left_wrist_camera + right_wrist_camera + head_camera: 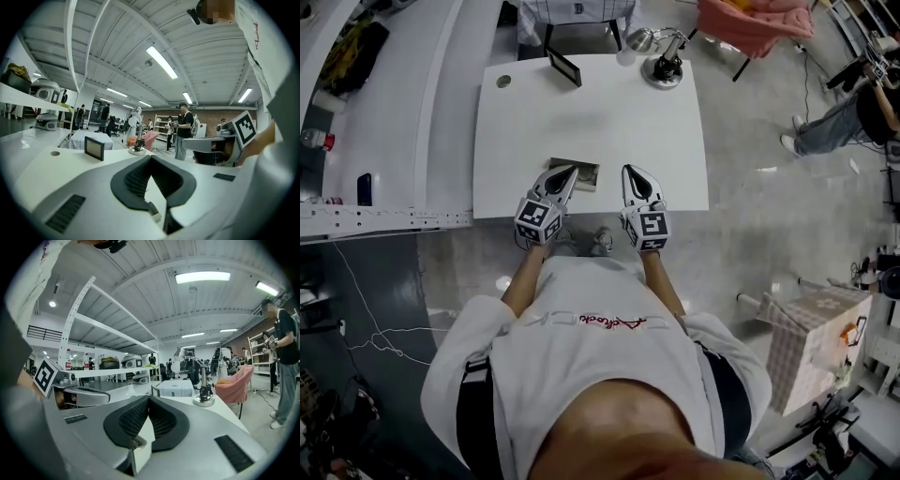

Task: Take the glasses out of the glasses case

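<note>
The glasses case (584, 175), a flat grey-olive box, lies near the front edge of the white table (591, 122). In the head view my left gripper (571, 170) hangs over the case's left part and hides it; its jaws are shut with nothing between them. I cannot tell whether it touches the case. My right gripper (630, 170) is just right of the case, also shut and empty. In the left gripper view the pads (136, 177) meet at the tip, and the right gripper (220, 143) shows at the side. The case and glasses do not show in either gripper view.
A small dark screen (563, 67) stands at the table's far side, with a desk lamp (664, 66) to its right and a round hole (503, 82) at the far left corner. A pink chair (755, 23) and a person (853, 112) are beyond the table.
</note>
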Motion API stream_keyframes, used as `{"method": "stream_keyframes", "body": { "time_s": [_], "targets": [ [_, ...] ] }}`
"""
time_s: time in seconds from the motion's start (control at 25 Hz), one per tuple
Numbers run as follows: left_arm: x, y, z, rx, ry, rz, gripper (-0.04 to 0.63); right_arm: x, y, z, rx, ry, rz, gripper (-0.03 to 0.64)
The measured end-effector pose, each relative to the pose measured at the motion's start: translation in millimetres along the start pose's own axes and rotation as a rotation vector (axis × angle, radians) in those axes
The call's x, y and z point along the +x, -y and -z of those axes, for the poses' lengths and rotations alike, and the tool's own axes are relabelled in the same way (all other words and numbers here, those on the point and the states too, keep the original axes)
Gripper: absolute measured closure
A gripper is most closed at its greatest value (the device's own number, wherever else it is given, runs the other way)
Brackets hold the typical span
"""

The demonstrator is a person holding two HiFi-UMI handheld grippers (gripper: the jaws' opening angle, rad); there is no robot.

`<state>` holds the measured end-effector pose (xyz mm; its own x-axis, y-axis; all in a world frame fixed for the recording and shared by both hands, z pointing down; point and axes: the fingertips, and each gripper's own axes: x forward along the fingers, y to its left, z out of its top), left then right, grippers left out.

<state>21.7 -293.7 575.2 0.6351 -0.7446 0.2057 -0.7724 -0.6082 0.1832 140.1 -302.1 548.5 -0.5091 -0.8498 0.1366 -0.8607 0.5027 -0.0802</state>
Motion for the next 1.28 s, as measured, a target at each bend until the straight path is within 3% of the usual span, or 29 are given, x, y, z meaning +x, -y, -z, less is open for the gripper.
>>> {"method": "stream_keyframes", "body": {
  "time_s": [0.52,1.08,1.28],
  "targets": [
    [-3,-21,37,-0.043,-0.111,0.036,0.568,14,-7,16,0.038,-0.056,0.055,0.620],
    [-23,-20,102,-0.127,-0.237,0.075,0.568,1,-31,63,0.090,-0.182,0.077,0.620],
    [-14,-23,110,-0.115,-0.260,0.081,0.568,-7,-24,68,0.085,-0.197,0.101,0.620]
  ]
}}
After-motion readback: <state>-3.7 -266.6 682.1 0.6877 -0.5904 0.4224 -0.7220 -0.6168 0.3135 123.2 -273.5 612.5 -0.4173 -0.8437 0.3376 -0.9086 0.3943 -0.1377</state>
